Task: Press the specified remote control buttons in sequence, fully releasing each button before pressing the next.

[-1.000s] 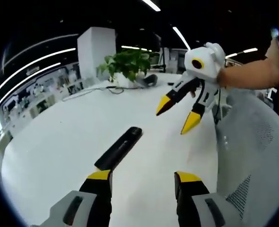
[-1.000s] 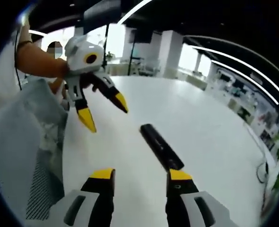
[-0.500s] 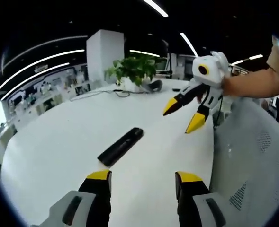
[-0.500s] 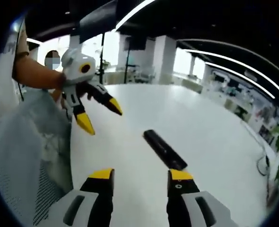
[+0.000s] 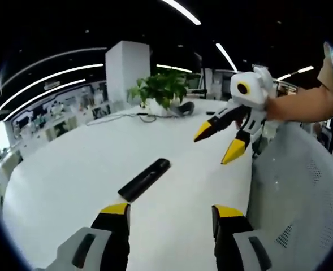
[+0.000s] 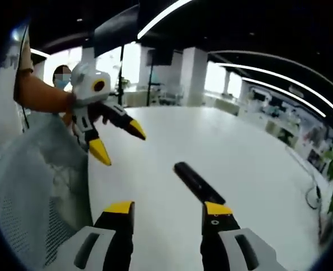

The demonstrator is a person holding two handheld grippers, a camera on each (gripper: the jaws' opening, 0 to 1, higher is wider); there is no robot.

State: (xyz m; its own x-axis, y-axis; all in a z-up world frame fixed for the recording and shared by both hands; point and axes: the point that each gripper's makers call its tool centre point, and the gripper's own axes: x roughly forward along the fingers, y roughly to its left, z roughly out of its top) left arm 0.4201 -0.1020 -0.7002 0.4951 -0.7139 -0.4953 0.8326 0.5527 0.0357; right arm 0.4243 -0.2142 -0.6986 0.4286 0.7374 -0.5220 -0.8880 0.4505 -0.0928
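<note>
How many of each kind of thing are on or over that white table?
Long black remote control: 1
Yellow-tipped hand-held gripper, left and right: 2
Leafy green potted plant: 1
Black cable: 1
Total: 5

Spread tongs [image 6: 166, 210] above black remote [image 6: 198, 183]
</note>
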